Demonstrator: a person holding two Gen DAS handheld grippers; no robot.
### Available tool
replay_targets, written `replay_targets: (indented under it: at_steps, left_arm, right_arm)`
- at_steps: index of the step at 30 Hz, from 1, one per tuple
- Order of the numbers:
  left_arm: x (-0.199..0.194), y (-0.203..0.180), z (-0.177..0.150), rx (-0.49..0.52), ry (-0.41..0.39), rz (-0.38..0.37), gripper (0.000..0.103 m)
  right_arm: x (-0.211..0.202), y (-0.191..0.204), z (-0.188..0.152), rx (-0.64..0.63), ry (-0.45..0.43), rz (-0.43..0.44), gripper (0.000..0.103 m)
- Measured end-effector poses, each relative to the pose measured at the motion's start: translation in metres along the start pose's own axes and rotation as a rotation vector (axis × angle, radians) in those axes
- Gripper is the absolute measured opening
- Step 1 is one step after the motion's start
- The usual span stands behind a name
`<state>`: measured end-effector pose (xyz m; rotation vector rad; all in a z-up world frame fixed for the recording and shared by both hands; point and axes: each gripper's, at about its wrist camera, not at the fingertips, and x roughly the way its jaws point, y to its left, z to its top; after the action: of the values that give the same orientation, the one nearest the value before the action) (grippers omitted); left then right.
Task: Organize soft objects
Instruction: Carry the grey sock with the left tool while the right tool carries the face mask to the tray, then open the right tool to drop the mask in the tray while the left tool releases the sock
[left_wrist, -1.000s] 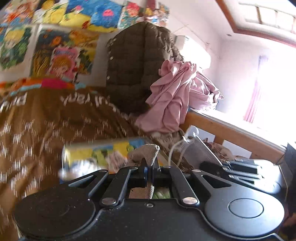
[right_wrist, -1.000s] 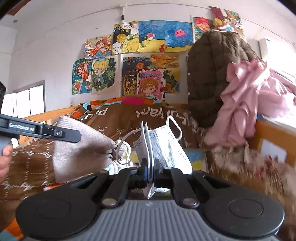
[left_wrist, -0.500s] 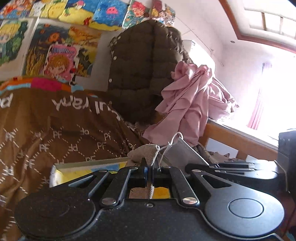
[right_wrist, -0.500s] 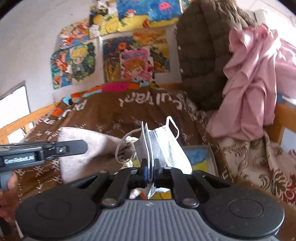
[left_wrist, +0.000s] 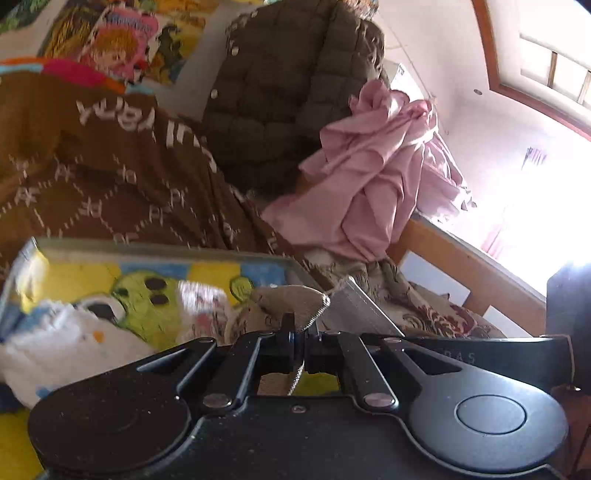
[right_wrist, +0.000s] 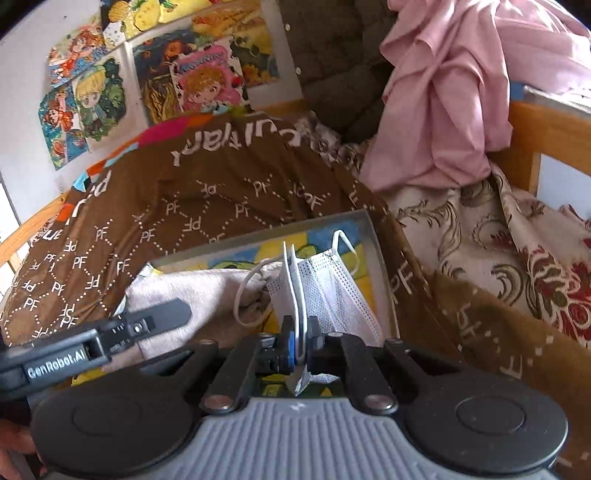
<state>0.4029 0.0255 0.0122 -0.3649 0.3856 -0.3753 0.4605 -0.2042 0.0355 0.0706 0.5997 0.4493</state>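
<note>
Brown patterned blanket (right_wrist: 207, 206), dark quilted jacket (left_wrist: 280, 92), pink garment (right_wrist: 454, 96), cartoon posters (right_wrist: 147, 74)

bed (right_wrist: 498, 229) | brown blanket (right_wrist: 221, 199) on it | picture-lined tray (right_wrist: 384, 280) on blanket | pink cloth (right_wrist: 443, 110)

A tray (right_wrist: 380, 273) lies on the blanket (right_wrist: 207, 199), jacket (left_wrist: 280, 81) behind.

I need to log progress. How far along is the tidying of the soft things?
Done: a white item already lies in the tray. In hand: left gripper clamps a beige cloth, right gripper a face mask, both above the tray. Left: releasing them.
</note>
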Motion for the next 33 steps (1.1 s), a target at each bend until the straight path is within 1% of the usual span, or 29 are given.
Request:
replay_targets:
  at_steps: [3, 6, 9, 15, 19, 21, 23, 24, 28, 30, 31, 33]
  left_arm:
    - [0.006, -0.001, -0.005, -0.01, 0.035, -0.008, 0.004]
    - [0.011, -0.003, -0.008, -0.008, 0.081, -0.006, 0.005]
    - [0.012, -0.002, -0.01, -0.028, 0.113, -0.006, 0.006]
    - [0.011, -0.004, -0.01, -0.039, 0.126, 0.002, 0.009]
    - [0.009, -0.004, -0.009, -0.045, 0.133, 0.021, 0.011]
    - [0.008, -0.006, -0.009, -0.039, 0.136, 0.034, 0.011]
    - [0.007, -0.009, -0.009, -0.027, 0.14, 0.047, 0.014]
    - [0.006, -0.009, -0.009, -0.025, 0.141, 0.051, 0.014]
    - [0.004, -0.011, -0.01, -0.035, 0.143, 0.059, 0.017]
    - [0.002, -0.01, -0.01, -0.051, 0.144, 0.059, 0.02]
    - [0.001, -0.01, -0.01, -0.055, 0.145, 0.061, 0.023]
    - [0.0, -0.012, -0.011, -0.058, 0.144, 0.068, 0.028]
  right_arm:
    - [0.003, -0.002, -0.001, 0.022, 0.02, 0.002, 0.006]
    - [0.005, -0.001, -0.003, 0.016, 0.038, -0.01, 0.007]
    - [0.004, 0.001, -0.005, 0.018, 0.053, -0.02, 0.007]
    - [0.0, 0.005, -0.006, 0.015, 0.063, -0.028, 0.009]
    - [-0.003, 0.006, -0.006, 0.014, 0.065, -0.038, 0.014]
    - [-0.004, 0.008, -0.007, 0.008, 0.065, -0.042, 0.015]
    - [-0.005, 0.009, -0.008, 0.004, 0.066, -0.045, 0.015]
    - [-0.006, 0.009, -0.009, 0.003, 0.066, -0.046, 0.016]
    - [-0.011, 0.009, -0.011, 0.013, 0.059, -0.054, 0.033]
    - [-0.015, 0.007, -0.011, 0.016, 0.055, -0.056, 0.037]
    - [-0.017, 0.006, -0.012, 0.018, 0.053, -0.059, 0.041]
    - [-0.021, 0.004, -0.012, 0.02, 0.047, -0.06, 0.045]
